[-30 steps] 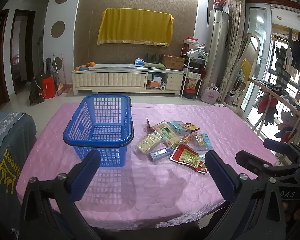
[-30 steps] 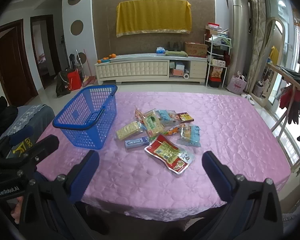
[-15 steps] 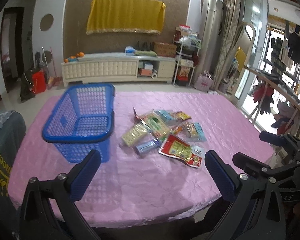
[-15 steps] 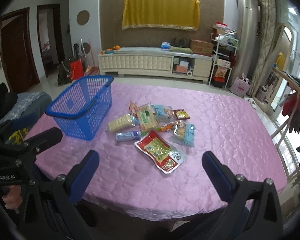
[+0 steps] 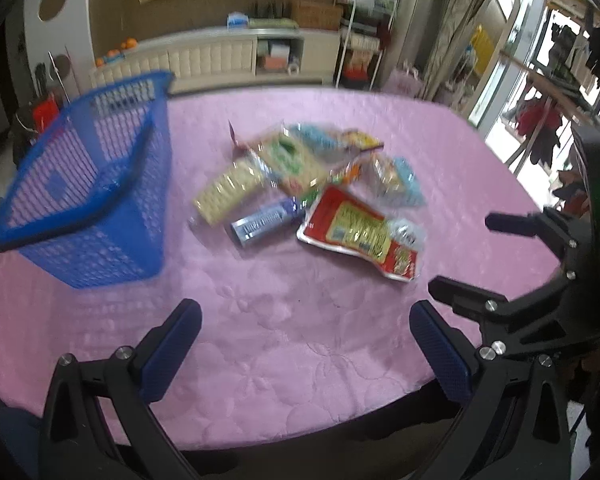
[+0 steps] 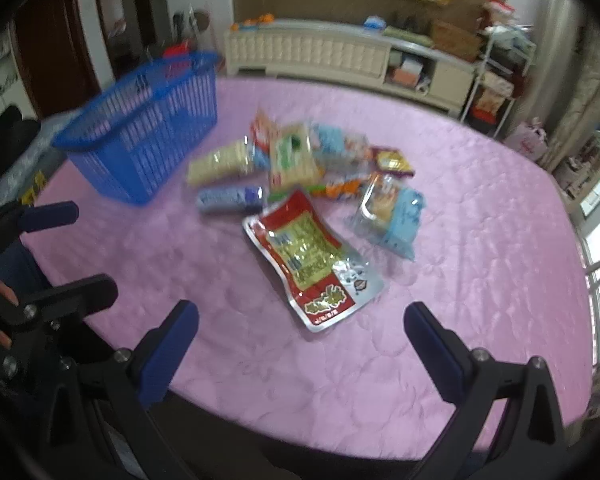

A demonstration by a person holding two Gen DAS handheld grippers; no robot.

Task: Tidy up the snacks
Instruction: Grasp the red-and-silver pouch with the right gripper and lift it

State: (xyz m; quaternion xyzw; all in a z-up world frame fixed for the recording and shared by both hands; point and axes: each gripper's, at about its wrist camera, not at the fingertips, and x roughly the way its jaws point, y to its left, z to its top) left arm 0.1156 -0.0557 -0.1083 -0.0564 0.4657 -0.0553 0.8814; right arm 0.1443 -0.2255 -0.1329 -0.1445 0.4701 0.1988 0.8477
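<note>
A pile of snack packets lies mid-table on the pink cloth: a red and silver pouch (image 5: 360, 234) (image 6: 310, 254) nearest me, a blue wrapped bar (image 5: 264, 222) (image 6: 228, 199), a pale cracker pack (image 5: 228, 190) (image 6: 218, 162), a green-labelled pack (image 5: 290, 160) (image 6: 294, 156) and a light blue packet (image 5: 400, 180) (image 6: 396, 214). An empty blue mesh basket (image 5: 88, 196) (image 6: 148, 128) stands left of them. My left gripper (image 5: 306, 340) is open above the near edge, holding nothing. My right gripper (image 6: 300, 338) is open too, just short of the red pouch.
The pink table (image 5: 300, 320) ends close below both grippers. The right gripper's frame (image 5: 540, 280) shows at the right of the left view; the left one (image 6: 28, 272) at the left of the right view. A white cabinet (image 6: 320, 52) and a shelf rack (image 6: 496, 64) stand behind.
Both grippers have moved forward and down towards the table, so basket and snacks look larger and closer. Both stay open. Nothing on the table has shifted.
</note>
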